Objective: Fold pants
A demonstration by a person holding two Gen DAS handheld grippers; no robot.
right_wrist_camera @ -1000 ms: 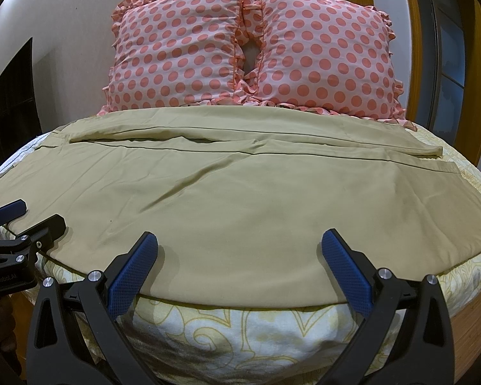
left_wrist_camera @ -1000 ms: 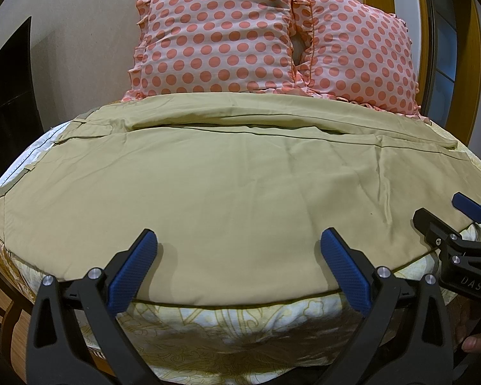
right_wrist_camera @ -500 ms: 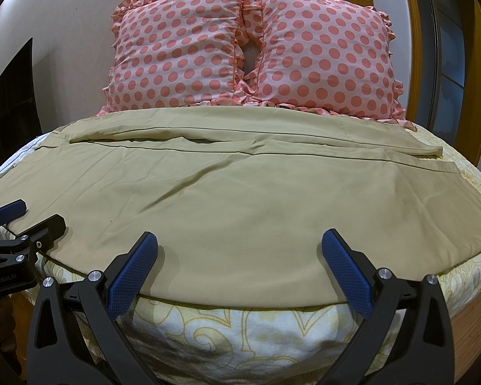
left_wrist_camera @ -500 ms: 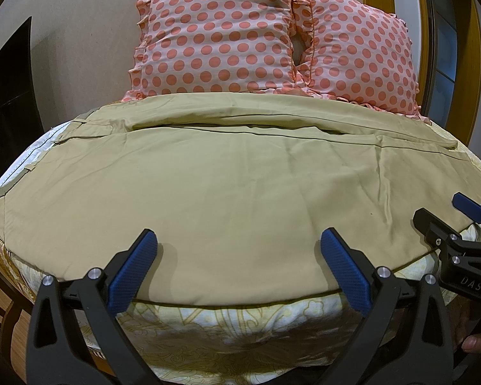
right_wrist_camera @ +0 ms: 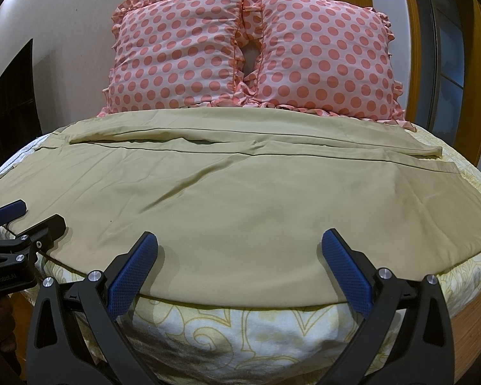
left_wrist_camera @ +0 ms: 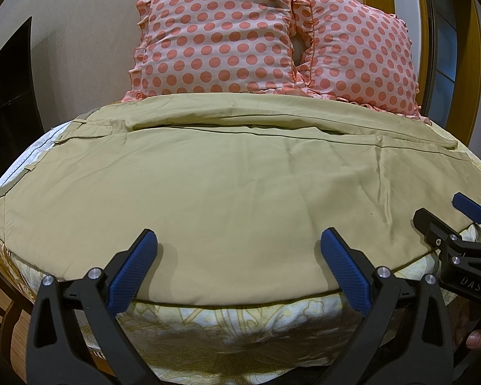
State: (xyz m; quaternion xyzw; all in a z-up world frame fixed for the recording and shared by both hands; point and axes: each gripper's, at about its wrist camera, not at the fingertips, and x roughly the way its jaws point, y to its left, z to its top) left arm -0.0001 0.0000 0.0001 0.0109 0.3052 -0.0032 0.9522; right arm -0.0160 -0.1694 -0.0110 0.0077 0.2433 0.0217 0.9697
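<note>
Khaki pants (left_wrist_camera: 240, 186) lie flat across the bed, legs together.

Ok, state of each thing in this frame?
Pants: spread flat on the bed, legs side by side, unfolded.
Left hand-held gripper: open, at the near edge, holding nothing.
Right hand-held gripper: open, likewise.
Pillows: propped upright behind.

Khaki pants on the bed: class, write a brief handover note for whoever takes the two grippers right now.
Left gripper: open, empty, at the near edge of the pants.
Right gripper: open, empty, at the same edge further right.
Pants: spread flat across the bed, waist to the left, in front of two polka-dot pillows.
Done: laid out; the legs seem to lie one over the other.
Left: grasp and fold.
</note>
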